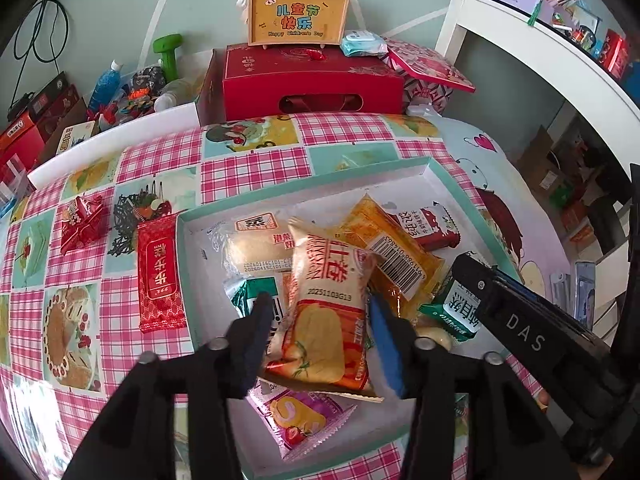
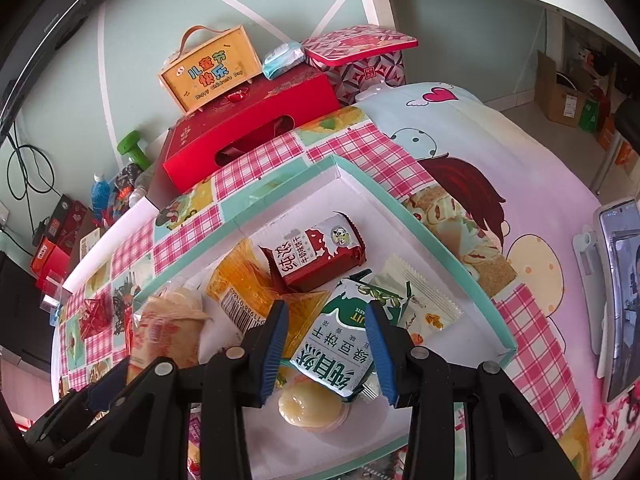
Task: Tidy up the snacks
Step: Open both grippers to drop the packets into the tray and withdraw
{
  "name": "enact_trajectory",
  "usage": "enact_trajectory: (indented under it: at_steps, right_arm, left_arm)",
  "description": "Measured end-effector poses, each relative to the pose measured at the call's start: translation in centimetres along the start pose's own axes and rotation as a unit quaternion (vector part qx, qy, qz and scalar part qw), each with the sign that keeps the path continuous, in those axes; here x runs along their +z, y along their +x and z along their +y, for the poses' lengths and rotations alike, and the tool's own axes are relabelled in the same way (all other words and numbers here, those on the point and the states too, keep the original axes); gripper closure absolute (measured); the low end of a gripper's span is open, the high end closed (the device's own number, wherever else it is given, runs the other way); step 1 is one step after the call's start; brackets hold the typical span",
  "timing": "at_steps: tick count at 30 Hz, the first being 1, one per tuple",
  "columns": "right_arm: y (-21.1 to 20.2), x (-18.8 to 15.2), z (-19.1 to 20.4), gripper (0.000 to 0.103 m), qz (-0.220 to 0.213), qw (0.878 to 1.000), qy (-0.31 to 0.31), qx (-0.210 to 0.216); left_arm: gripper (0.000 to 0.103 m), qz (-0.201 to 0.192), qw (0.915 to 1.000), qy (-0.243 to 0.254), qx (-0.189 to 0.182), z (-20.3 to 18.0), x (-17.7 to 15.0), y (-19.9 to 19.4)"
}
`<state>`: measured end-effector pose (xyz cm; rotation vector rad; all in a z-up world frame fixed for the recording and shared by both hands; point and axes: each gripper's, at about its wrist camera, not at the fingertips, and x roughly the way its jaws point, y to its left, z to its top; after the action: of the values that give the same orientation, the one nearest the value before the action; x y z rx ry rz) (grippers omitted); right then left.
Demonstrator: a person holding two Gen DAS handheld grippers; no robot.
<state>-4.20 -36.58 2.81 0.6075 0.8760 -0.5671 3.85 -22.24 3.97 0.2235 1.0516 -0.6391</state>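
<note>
A teal-rimmed white tray [image 1: 304, 184] [image 2: 452, 248] on the checked tablecloth holds several snack packets. My left gripper [image 1: 320, 320] is above the tray, its fingers on both sides of an orange-and-cream bread packet [image 1: 328, 312], touching it. My right gripper [image 2: 326, 334] is also above the tray, its jaws on either side of a green-and-white biscuit packet [image 2: 340, 344]. In the tray lie an orange packet [image 2: 244, 280], a red milk-biscuit packet [image 2: 316, 256], a jelly cup [image 2: 308, 404] and a pink packet [image 1: 300, 416]. A red packet [image 1: 158, 276] and a red candy bundle [image 1: 82, 222] lie on the cloth left of the tray.
A red gift box [image 1: 312, 80] with a yellow carry box [image 1: 296, 12] on it stands behind the table. Bottles and a green dumbbell [image 1: 168, 52] sit at the back left. A white desk [image 1: 540, 52] is at the right. A phone on a stand [image 2: 620, 300] stands at the table's right edge.
</note>
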Motion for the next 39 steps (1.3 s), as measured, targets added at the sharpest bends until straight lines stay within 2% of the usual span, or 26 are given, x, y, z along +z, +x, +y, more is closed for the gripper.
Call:
enact_trajectory:
  at_steps: [8, 9, 10, 12, 13, 16, 21, 28, 33, 39]
  right_arm:
    - [0.0, 0.0, 0.2, 0.059, 0.002, 1.0, -0.004, -0.003]
    - [0.0, 0.0, 0.2, 0.057, 0.003, 1.0, -0.005, -0.002]
    - [0.0, 0.0, 0.2, 0.053, 0.003, 1.0, -0.005, -0.001]
    - [0.0, 0.0, 0.3, 0.046, 0.004, 1.0, -0.007, 0.001]
    - [0.0, 0.0, 0.4, 0.042, 0.004, 1.0, -0.008, 0.001]
    - [0.1, 0.0, 0.6, 0.038, 0.005, 1.0, -0.013, 0.001]
    - [0.2, -0.1, 0.9, 0.03, 0.006, 1.0, -0.021, 0.006]
    - [0.1, -0.2, 1.6, 0.014, 0.003, 0.999, -0.037, 0.009]
    - [0.1, -0.2, 2.2, 0.0, -0.001, 0.999, -0.049, 0.009]
    - [0.2, -0.4, 2.8, 0.0, 0.001, 0.998, -0.063, 0.009]
  left_arm:
    - [0.046, -0.005, 0.9998, -0.01, 0.017, 0.7, 0.3, -0.7]
    - [0.042, -0.005, 0.9997, -0.014, 0.022, 0.9, 0.4, -0.8]
    - [0.033, -0.005, 0.9994, -0.02, 0.029, 1.1, 0.5, -0.9]
    - [0.028, -0.007, 0.9984, -0.032, 0.047, 1.7, 0.5, -1.1]
    - [0.028, -0.008, 0.9981, -0.037, 0.049, 2.0, 0.6, -1.2]
    - [0.027, -0.011, 0.9968, -0.057, 0.055, 3.0, 0.7, -1.5]
    - [0.023, -0.005, 0.9921, -0.093, 0.085, 4.7, 0.6, -1.3]
    - [0.023, 0.001, 0.9856, -0.132, 0.106, 6.5, 0.4, -0.9]
    - [0.013, 0.006, 0.9801, -0.15, 0.13, 7.2, 0.3, -0.6]
    - [0.013, 0.013, 0.9747, -0.166, 0.149, 8.0, 0.0, -0.3]
